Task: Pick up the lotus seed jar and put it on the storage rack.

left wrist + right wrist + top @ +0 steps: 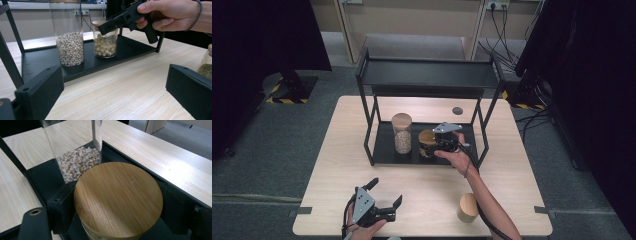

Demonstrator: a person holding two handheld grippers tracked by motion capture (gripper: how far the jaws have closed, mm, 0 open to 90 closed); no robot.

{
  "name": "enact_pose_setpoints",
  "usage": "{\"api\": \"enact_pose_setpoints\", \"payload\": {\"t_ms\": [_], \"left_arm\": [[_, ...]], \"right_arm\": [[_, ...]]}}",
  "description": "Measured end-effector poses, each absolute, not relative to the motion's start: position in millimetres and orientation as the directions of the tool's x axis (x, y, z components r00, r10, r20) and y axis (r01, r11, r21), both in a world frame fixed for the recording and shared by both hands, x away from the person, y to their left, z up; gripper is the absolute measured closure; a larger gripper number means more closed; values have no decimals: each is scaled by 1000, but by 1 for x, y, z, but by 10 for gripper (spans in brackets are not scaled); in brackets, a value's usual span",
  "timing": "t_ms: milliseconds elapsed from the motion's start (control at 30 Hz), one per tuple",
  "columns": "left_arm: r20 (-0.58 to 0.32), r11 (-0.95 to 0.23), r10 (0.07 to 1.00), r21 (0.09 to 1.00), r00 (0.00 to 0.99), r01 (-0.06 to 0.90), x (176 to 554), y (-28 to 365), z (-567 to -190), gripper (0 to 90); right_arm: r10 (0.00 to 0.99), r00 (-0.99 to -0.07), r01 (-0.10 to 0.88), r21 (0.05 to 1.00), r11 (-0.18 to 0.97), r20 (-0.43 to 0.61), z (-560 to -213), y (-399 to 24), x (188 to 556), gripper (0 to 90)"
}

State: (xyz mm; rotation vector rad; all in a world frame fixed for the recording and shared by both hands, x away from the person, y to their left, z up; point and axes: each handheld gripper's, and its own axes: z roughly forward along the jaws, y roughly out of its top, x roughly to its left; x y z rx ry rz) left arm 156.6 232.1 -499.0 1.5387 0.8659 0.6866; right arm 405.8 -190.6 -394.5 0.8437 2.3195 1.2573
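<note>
Right gripper (432, 142): its two black jaws stand on either side of the short jar (105, 41), just under the round bamboo lid (118, 199), and clamp the jar between them. The right hand (457, 157) holds the gripper body from the near side, and the cable trails back along the forearm. The short jar stands upright on the lower shelf of the black metal rack (367, 67), right of centre, and holds pale round seeds.

Left gripper (387, 200): its jaws are spread wide with nothing between them. It rests low over the near left part of the wooden table (332, 170), held in the left hand (364, 227), well apart from the rack. In the left gripper view its jaws frame the bare tabletop in front of the rack.

Count of jars: three. The second is the tall jar (402, 134), upright on the same lower shelf just left of the short one, not touching it, with a bamboo lid and a filling of small pale grains reaching partway up. The third jar (467, 208) stands on the table near the front right edge, beside the right forearm; it has a bamboo lid, and the left gripper view shows greenish contents.

Count of racks: one, with two shelves. The upper shelf carries nothing. A single round grey grommet (457, 110) sits in the tabletop behind the rack.
</note>
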Motion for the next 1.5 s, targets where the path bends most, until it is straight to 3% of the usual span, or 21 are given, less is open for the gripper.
{"api": "enact_pose_setpoints", "payload": {"t_ms": [500,900,1500], "left_arm": [[-45,-42,834,988,551,145,157,232,-499,12],[-41,-46,833,988,551,144,156,232,-499,12],[-42,-46,835,988,549,146,157,232,-499,12]], "right_arm": [[694,-719,359,845,397,-20,-400,-189,404,230],[715,-698,310,885,346,-35,-384,-196,374,55],[687,-726,258,937,234,28,-375,-227,335,49]]}}
